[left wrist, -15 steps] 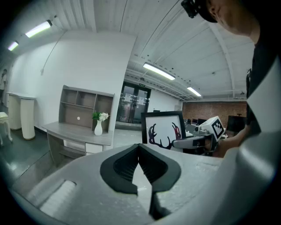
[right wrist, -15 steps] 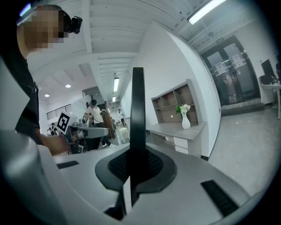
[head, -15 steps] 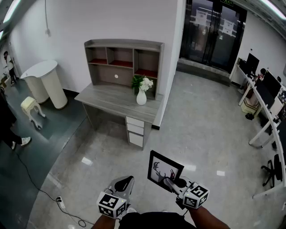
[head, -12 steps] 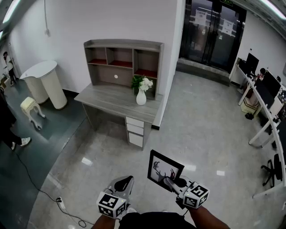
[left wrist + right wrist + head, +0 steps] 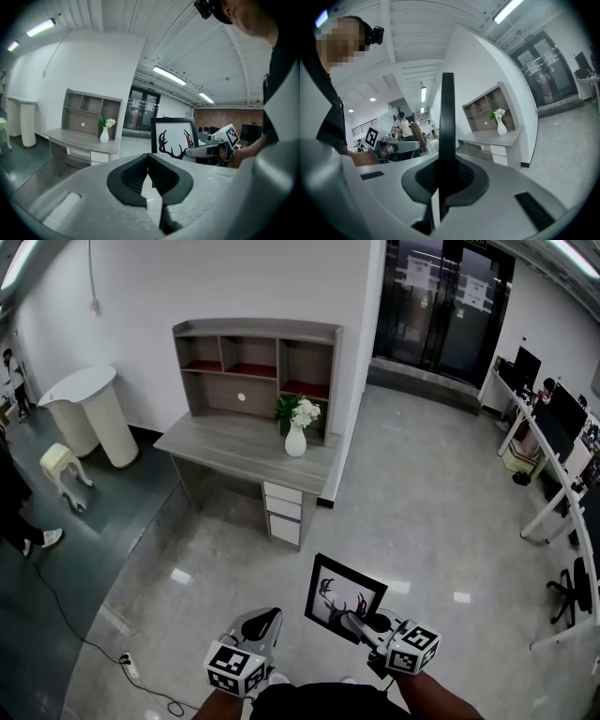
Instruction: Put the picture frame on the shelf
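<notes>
The black picture frame [image 5: 342, 592], with an antler print on white, stands upright in my right gripper [image 5: 353, 619], which is shut on its lower edge. In the right gripper view the frame [image 5: 447, 117] shows edge-on between the pads. My left gripper [image 5: 260, 625] hangs beside it at lower left, shut with nothing in it; its own view shows its pads meeting at the tip [image 5: 149, 161], with the frame [image 5: 174, 137] off to the right. The grey shelf unit [image 5: 253, 362] stands on a desk [image 5: 225, 442] across the floor, well away from both grippers.
A white vase of flowers [image 5: 296, 440] stands on the desk in front of the shelf's right compartment. Drawers [image 5: 284, 514] sit under the desk's right end. A white round-topped cabinet [image 5: 89, 413], a small stool [image 5: 58, 465] and a floor cable [image 5: 80, 634] lie left. Office desks [image 5: 553, 456] line the right.
The head view has shifted very slightly; both grippers and the frame keep the same pose.
</notes>
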The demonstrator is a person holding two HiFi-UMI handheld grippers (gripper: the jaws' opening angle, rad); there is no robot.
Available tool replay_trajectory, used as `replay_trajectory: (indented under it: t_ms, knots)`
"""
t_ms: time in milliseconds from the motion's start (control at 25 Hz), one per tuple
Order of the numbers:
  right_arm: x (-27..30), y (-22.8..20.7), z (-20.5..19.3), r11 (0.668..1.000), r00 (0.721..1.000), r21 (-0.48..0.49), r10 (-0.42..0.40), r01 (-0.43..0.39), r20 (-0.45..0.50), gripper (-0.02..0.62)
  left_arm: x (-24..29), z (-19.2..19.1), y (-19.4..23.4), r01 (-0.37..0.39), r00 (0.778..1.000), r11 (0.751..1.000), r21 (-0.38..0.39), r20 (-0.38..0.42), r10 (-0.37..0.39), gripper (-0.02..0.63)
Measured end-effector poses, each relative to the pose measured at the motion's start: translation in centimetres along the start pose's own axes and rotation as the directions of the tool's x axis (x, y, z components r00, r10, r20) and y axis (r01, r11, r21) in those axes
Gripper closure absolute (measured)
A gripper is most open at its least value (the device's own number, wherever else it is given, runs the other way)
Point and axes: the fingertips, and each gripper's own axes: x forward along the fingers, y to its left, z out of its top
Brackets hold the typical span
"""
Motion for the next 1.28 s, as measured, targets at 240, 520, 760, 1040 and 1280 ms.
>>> replay_trajectory:
  t_ms: [240,520,760,1040,1280]
  knots:
    - [1.2,0.4,-0.8,1.0,1.0,0.018,-0.022,0.022,-0.011,0.572,-0.9,-0.3,1.3,0.014,1.0,1.0,0.005,-0.008,-0.013,0.597]
    - [4.1,2.0,-0.8,0.999,0.999,0.025,-0.042,0.042,0.003,0.572,-3.3,-0.4,4.6,0.012,1.0,1.0,0.007,-0.01,-0.012,0.597]
    - [6.2,3.4,-1.0,0.998,0.998,0.011,-0.055,0.055,-0.002,0.572,-5.2,-1.1,7.6,-0.007,1.0,1.0,-0.001,-0.004,0.007,0.597]
    - [9.9,3.8,-1.4,1.0,0.998,0.013,-0.02,0.021,-0.052,0.572,-6.6,-2.1,11.0,-0.059,0.998,0.997,-0.042,0.0,0.059,0.597]
    - [13.9,2.5,-1.1,1.0,0.998,0.015,0.003,-0.002,-0.066,0.572,-6.2,-3.0,14.3,-0.108,0.994,0.991,-0.074,-0.013,0.108,0.597]
